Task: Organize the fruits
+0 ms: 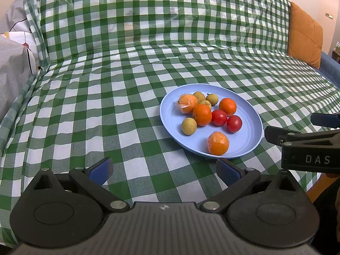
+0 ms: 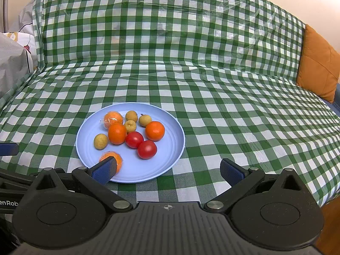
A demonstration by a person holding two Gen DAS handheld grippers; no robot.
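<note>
Plate vs fingers: the blue plate (image 1: 170, 114) of fruit sits just ahead of both grippers, slightly right of the left gripper (image 1: 164, 170) and slightly left of the right gripper (image 2: 167, 171).
Left gripper: fingers spread wide, nothing between them, plate rim just past the right pad.
Right gripper: also spread wide and holding nothing; its left pad covers part of the nearest wrapped orange (image 2: 115, 158) in the right wrist view.
Fruit count: two plastic-wrapped oranges, two bare oranges (image 1: 202, 114), two red tomatoes (image 1: 234, 123), four small tan longan-looking fruits (image 1: 189, 126), all on the plate.
Surface: green-and-white checkered cloth (image 1: 95, 106) draped over seat and backrest.
Room: orange cushion (image 1: 305, 36) far right, pale wall behind.
</note>
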